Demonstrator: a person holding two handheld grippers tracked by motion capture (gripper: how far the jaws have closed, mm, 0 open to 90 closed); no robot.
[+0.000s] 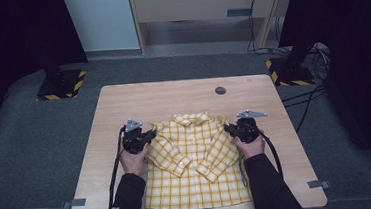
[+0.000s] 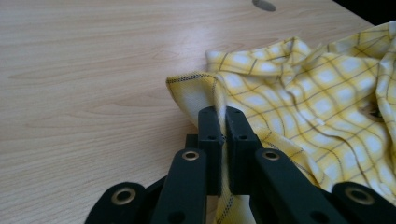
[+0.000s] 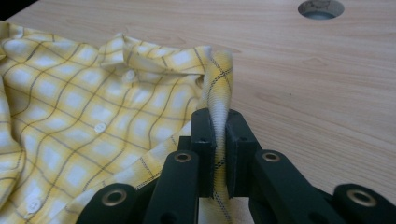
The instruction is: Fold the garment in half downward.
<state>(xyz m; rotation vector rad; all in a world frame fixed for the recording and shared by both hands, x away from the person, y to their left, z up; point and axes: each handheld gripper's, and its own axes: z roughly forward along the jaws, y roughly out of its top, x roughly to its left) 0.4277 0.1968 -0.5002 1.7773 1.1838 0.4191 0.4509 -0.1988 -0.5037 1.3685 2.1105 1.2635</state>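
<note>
With each hand-held gripper, left [image 1: 148, 136] and right [image 1: 229, 128], pinching a shoulder of the yellow checked shirt [image 1: 194, 159] lying on the tabletop [image 1: 172, 93], uneven lifting could tug the thin fabric free.

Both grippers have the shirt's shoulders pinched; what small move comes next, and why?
Probably lift both shoulders evenly and fold them toward the hem. The left gripper and right gripper are shut on the yellow plaid shirt, whose sleeves are already folded across the front.

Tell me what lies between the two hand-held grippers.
In the high view, the yellow checked shirt spans the gap between left hand-held gripper and right hand-held gripper.
</note>
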